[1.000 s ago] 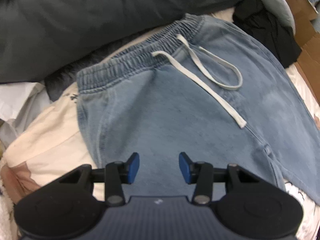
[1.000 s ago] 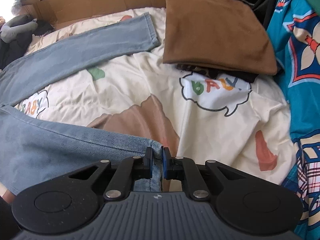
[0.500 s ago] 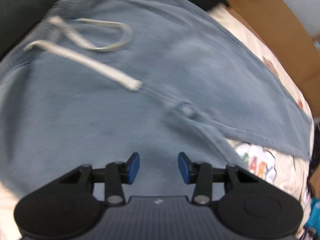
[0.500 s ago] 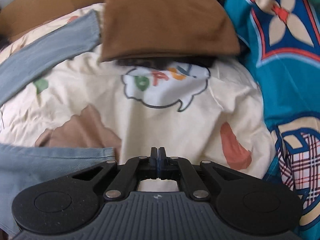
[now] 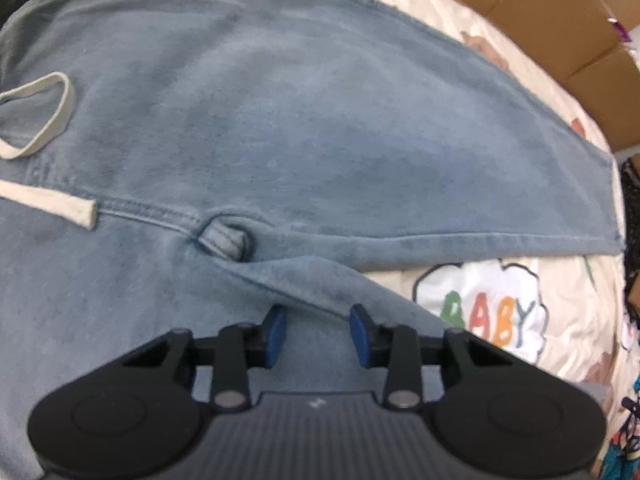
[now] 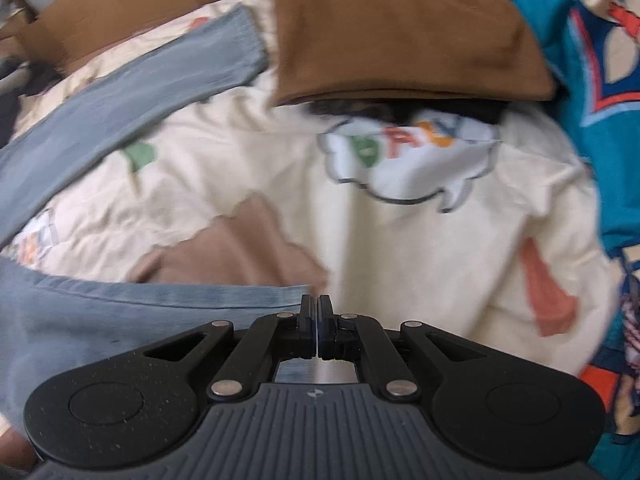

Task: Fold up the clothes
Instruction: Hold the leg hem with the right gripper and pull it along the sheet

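Light blue jeans (image 5: 280, 140) with a white drawstring (image 5: 44, 116) lie flat on the bed. My left gripper (image 5: 318, 324) points down over the near leg just below the crotch seam (image 5: 224, 236). Its jaws are closing; denim lies under them, and the pads are still apart and not pressing. In the right wrist view, the near leg (image 6: 120, 320) ends at my right gripper (image 6: 316, 308), which is shut on the hem corner. The far leg (image 6: 140, 92) stretches away to the upper left.
A folded brown garment (image 6: 400, 32) lies on dark clothes at the back. The cream sheet (image 6: 400, 240) has a "BABY" cloud print (image 5: 488, 316). A teal patterned blanket (image 6: 600, 120) lies at the right. Cardboard (image 5: 540, 20) lines the far side.
My left gripper has swept from the waistband to the crotch and legs, rolling as it went, and its jaws have narrowed. My right gripper has closed fully on the hem corner and sunk a little.
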A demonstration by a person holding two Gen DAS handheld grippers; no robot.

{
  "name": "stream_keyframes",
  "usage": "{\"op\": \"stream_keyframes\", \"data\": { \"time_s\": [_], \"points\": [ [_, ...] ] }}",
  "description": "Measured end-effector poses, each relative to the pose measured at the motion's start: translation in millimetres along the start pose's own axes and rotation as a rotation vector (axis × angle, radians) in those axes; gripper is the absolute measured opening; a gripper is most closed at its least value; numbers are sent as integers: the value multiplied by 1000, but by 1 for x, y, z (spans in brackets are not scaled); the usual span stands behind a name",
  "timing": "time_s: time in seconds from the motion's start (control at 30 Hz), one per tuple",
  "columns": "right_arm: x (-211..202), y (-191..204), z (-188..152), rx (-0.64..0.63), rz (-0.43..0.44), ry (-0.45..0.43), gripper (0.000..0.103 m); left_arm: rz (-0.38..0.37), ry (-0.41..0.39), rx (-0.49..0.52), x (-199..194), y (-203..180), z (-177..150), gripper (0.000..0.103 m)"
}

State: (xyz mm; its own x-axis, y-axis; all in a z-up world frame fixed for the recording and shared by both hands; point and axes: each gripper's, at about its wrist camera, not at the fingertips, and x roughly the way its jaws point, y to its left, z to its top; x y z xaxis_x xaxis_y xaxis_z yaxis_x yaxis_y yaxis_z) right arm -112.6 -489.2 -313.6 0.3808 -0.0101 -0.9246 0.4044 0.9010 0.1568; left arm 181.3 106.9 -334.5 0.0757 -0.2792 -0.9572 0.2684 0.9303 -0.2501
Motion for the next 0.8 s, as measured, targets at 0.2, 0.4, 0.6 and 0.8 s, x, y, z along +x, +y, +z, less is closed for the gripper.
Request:
{"op": "stream_keyframes", "data": {
  "time_s": [0.2, 0.4, 0.6, 0.8],
  "points": [
    [25, 42, -6, -73, 130, 72, 1, 77, -3, -8, 19, -2, 7, 25],
    [55, 75, -9, -121, 156, 106, 1, 52, 5, 32, 14, -11, -5, 23],
    [68, 98, -13, -158, 206, 121, 1, -88, 44, 176, 18, -54, -34, 25],
    [74, 126, -13, -209, 271, 137, 3, -203, 89, 296, 33, -108, -55, 29]
  ]
}}
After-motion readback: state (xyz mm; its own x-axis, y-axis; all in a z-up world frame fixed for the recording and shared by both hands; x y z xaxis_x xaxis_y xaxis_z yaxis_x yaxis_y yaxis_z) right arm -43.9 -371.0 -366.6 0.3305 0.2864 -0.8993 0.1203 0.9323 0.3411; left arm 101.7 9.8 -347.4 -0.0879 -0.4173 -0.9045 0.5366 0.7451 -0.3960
